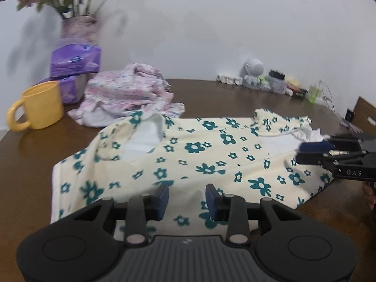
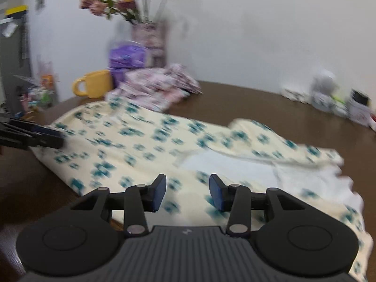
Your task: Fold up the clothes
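floral garment (image 1: 192,155) flat on bench (image 1: 211,94) | left tool (image 1: 187,202) over its near hem, narrow gap, empty | right tool (image 2: 188,193) same

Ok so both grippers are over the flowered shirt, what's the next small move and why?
Probably lower both and pinch the near hem. The left gripper and right gripper stand apart with nothing visibly pinched, and the flowered shirt lies spread on the table, sleeves already turned in, ready to fold away from you.
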